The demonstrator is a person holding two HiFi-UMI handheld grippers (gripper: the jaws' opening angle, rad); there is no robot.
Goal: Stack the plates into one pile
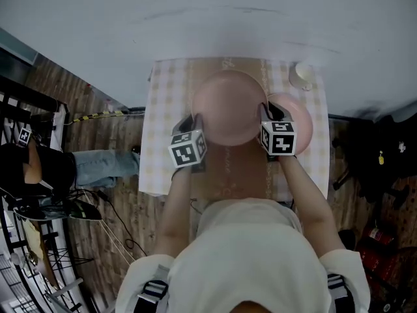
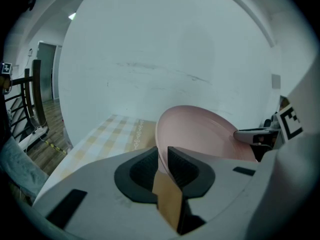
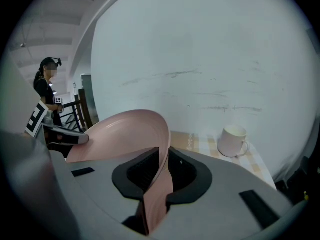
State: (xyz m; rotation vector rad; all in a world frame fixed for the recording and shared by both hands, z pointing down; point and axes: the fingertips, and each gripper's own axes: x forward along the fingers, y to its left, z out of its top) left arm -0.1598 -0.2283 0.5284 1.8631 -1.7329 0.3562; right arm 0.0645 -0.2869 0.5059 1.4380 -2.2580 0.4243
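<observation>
A large pink plate (image 1: 228, 106) hangs above the checked tablecloth (image 1: 163, 122), carried between both grippers. My left gripper (image 1: 195, 124) is shut on its left rim, and its jaws pinch the plate (image 2: 200, 134) edge at the left gripper (image 2: 162, 161). My right gripper (image 1: 266, 119) is shut on the opposite rim, with the plate (image 3: 120, 134) rim running between the jaws of the right gripper (image 3: 164, 166). A second pink plate (image 1: 298, 119) lies on the table at the right, partly hidden under the held plate and the right gripper.
A white mug (image 1: 301, 75) (image 3: 232, 140) stands at the table's far right corner, close to the white wall. A person (image 1: 39, 168) is beside black railings on the wooden floor at the left. Dark gear lies on the floor at the right.
</observation>
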